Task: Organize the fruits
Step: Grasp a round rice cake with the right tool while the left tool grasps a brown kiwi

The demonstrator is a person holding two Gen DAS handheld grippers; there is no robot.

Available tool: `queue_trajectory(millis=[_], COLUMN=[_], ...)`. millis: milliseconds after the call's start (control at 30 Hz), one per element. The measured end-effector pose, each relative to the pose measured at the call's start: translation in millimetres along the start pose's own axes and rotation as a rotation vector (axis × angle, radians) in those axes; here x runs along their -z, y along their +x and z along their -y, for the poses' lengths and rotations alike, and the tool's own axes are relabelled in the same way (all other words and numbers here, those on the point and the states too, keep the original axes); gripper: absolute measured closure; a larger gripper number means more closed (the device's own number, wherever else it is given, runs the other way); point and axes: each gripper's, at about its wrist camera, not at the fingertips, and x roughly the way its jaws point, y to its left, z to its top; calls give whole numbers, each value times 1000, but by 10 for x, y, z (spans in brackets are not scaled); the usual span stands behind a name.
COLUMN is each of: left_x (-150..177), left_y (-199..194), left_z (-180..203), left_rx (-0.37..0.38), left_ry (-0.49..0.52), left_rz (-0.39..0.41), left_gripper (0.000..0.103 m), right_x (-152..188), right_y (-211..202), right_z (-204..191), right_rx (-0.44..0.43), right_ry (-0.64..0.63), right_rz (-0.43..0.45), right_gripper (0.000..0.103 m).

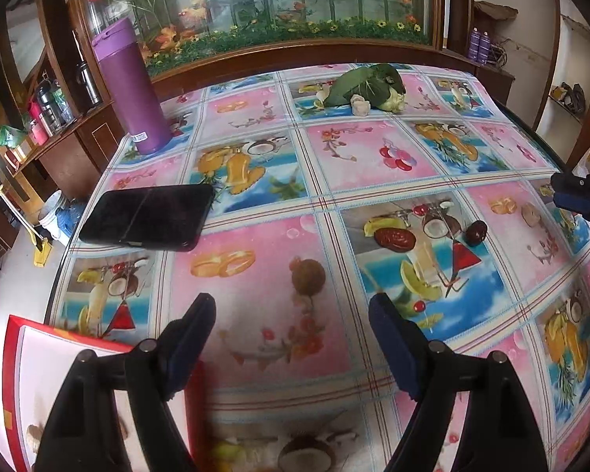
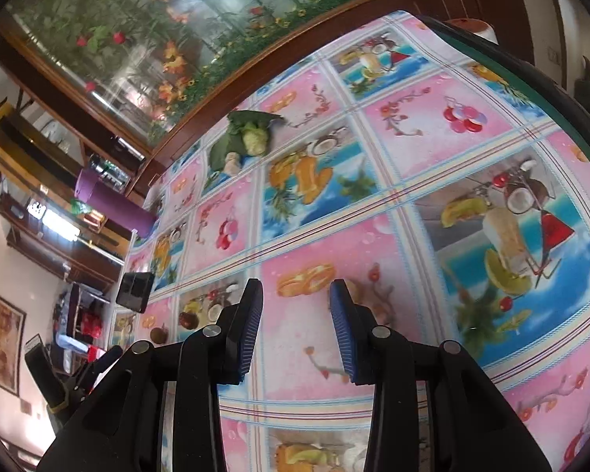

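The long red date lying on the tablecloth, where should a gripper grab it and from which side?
Grip the long red date across its narrow middle, coming down from above. It lies flat with its long axis running left-right in the left wrist view, so fingers closing front-to-back span the short width. The rounder date lies apart to its right, leaving room.

Home dining/living room. Table with a fruit-print plastic tablecloth (image 1: pixel 334 165) under the claw; big wood-framed fish tank (image 1: pixel 255 0) with fake plants and flowers straight ahead past the table's far edge. Wooden cabinet shelving (image 1: pixel 47 118) with flasks and cups off to the claw's left; framed picture (image 2: pixel 4 338) on the wall.
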Motion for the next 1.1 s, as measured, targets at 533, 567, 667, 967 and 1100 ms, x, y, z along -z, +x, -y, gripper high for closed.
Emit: queue_trajectory(millis=[533,567,667,967,1100], left_x=[-31,-39,-68,-90,-94], left_y=[173,191,259,446,435], left_z=[-24,-22,-5,-48,3], left_rx=[20,20,18,53,63], left_ry=[-14,-17,-23,-89,-71], left_rz=[-24,-26,-37,-66,-55], left_gripper=[21,21,23,47,61], right_x=[166,182,224,291,305], right_y=[369,393,439,501,515], right_z=[-215,-230,-283,-383,-409], right_rx=[277,296,351,447,470], right_ry=[-186,-199,-242,-331,-351], right_rz=[-43,-46,-33,-6,0], right_gripper=[68,68,70,79,80])
